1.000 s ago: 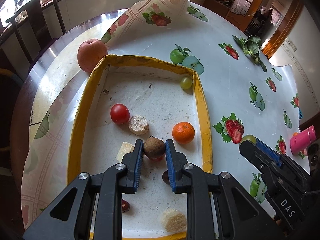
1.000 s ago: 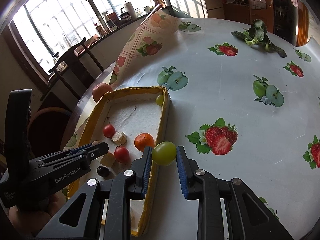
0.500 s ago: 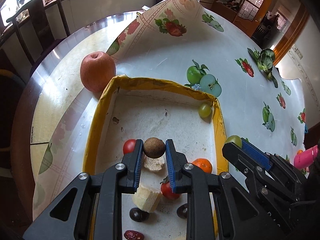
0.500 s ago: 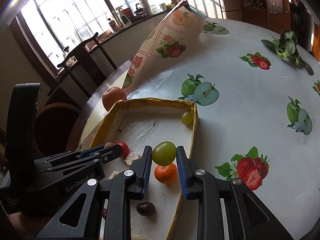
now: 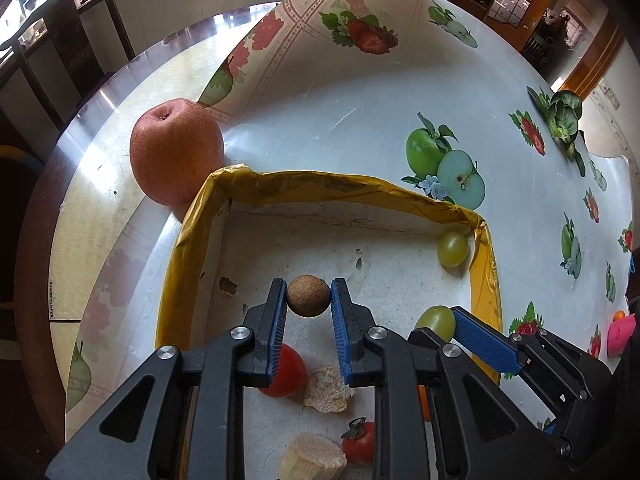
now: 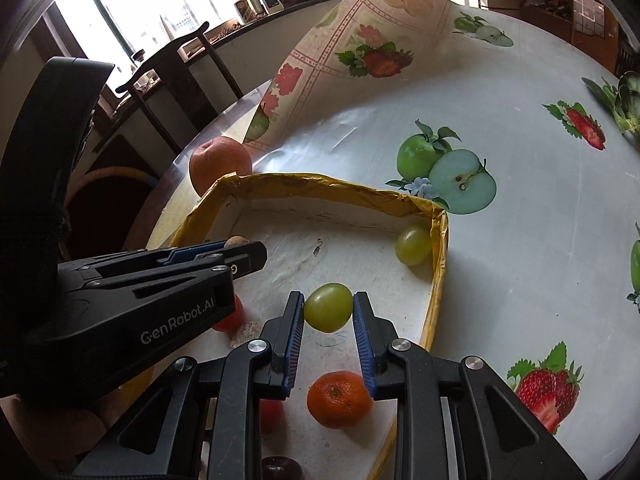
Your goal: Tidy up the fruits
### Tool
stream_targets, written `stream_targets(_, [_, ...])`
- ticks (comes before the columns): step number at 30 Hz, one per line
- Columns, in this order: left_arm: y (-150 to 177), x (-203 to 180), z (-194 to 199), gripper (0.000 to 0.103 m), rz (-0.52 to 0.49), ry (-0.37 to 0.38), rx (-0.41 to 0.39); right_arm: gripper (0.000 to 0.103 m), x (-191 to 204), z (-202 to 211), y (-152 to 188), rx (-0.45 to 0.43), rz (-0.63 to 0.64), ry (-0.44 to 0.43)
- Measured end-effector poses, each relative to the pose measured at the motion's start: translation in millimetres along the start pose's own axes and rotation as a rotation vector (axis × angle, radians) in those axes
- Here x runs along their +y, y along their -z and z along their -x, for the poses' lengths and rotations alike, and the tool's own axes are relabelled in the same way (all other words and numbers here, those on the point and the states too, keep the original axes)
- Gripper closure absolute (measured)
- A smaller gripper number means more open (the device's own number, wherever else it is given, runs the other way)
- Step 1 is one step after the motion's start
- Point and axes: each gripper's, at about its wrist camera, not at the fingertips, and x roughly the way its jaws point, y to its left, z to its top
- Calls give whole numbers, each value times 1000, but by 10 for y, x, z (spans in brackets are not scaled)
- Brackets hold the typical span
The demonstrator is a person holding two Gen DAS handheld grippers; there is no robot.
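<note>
My left gripper (image 5: 308,295) is shut on a small brown round fruit (image 5: 308,294) and holds it above the white floor of the yellow-rimmed tray (image 5: 320,184). My right gripper (image 6: 328,308) is shut on a green grape (image 6: 328,307) over the tray's right half; it also shows in the left wrist view (image 5: 436,318). A second green grape (image 6: 414,245) lies in the tray's far right corner. A tangerine (image 6: 339,399), red tomatoes (image 5: 285,370) and pale bread-like chunks (image 5: 326,390) lie in the near part of the tray.
A large red apple (image 5: 176,152) rests against the tray's far left corner outside it. The fruit-print tablecloth (image 6: 520,240) is folded up at the back. A leafy green vegetable (image 5: 562,118) lies far right. A pink object (image 5: 620,334) sits at the right edge. A dark chair (image 6: 176,76) stands behind the table.
Both grippers have moved forward over the tray toward its far end, each still holding its fruit. The right gripper's grape went from the tray's right rim to over the tray floor.
</note>
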Motion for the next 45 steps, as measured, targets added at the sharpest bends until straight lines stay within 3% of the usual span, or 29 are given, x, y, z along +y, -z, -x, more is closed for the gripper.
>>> stream_targets(12, [-16,13,-179,81,21,-24,54,75,-52,-118,-20,26,2,11])
stream_targets(14, [-5,23,-158,51,30,-50,51,73,-47,-104,-22,28,5,7])
stream_targets(17, [37,49,-52,38,47,-54,18,60,-27,-46,-21,18,20,7])
stream_targets(28, [420,28,350,34,21,-22,22,57,-40,380,214,3,77,-31])
stream_targets(33, [688,11,596,33,-4,-8,-2,50,-15,593,434,10,114,-38])
stream_targets(38, [995,24,824,33,-19,1,-9,26,28,816,684,13,193,-79])
stream_targets(45, [1451,-44,1074,32,-105,-20,-22,23,67,1029,907,15,267,-139])
